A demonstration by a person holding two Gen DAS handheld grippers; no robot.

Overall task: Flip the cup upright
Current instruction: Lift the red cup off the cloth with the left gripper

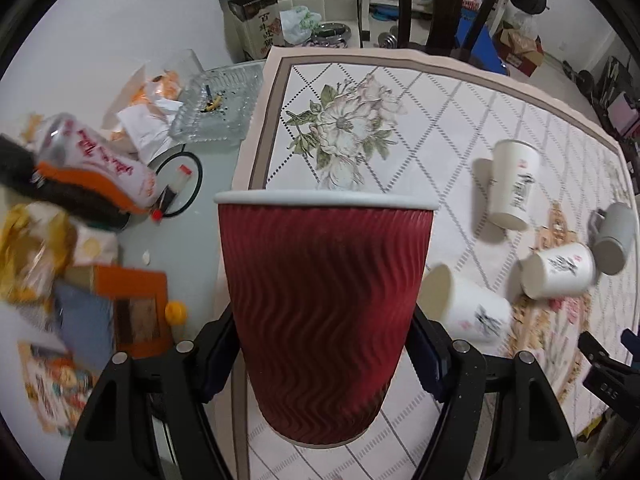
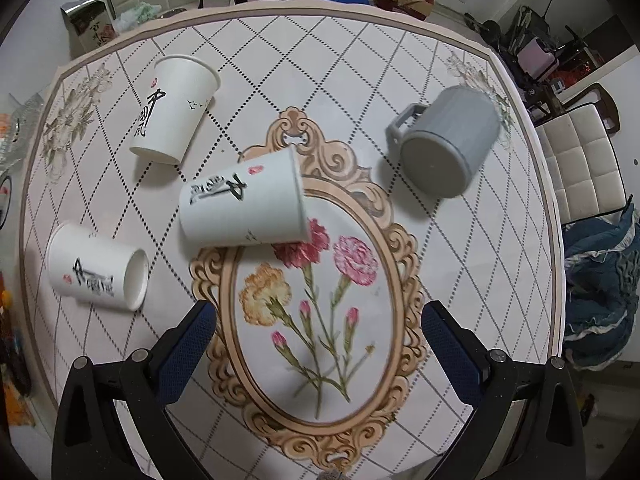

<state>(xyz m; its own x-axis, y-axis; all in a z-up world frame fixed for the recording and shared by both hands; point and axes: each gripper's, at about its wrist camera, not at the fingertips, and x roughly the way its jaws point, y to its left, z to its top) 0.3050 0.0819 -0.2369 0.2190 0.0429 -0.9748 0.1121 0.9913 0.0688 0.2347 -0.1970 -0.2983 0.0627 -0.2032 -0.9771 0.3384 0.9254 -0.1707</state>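
L gripper (image 1: 324,360) clamps the red cup (image 1: 326,312) w/ both pads against its ribbed sides, low on the body; cup is held rim up, white rim level, base hanging above the mat (image 1: 440,92) near its left edge, not touching as far as the left wrist view shows. R gripper (image 2: 318,344) has jaws spread wide, nothing between them, hovering over the oval flower print on the mat; its tip also shows at the right edge of the left view. Nearest to the R gripper, front left, paper cup A (image 2: 96,268) lies on its side, mouth facing right. Just past it, mid-mat, paper cup B (image 2: 244,204) lies on its side too, mouth to the right, resting over the top of the oval frame. Farther back left, paper cup C (image 2: 172,110) lies tilted, mouth toward the far right. On the right, well apart from the paper cups, a grey mug (image 2: 448,140) lies on its side, base toward the camera, handle to the left. In the left view, left of the mat, clutter sits on the bare table (image 1: 208,240): an orange box (image 1: 136,312), a yellow cap (image 1: 176,313), a black cable loop (image 1: 180,184), a glass tray (image 1: 218,106) farther back, then a tall carton (image 1: 256,24). Chairs (image 2: 580,156) stand beyond the table.
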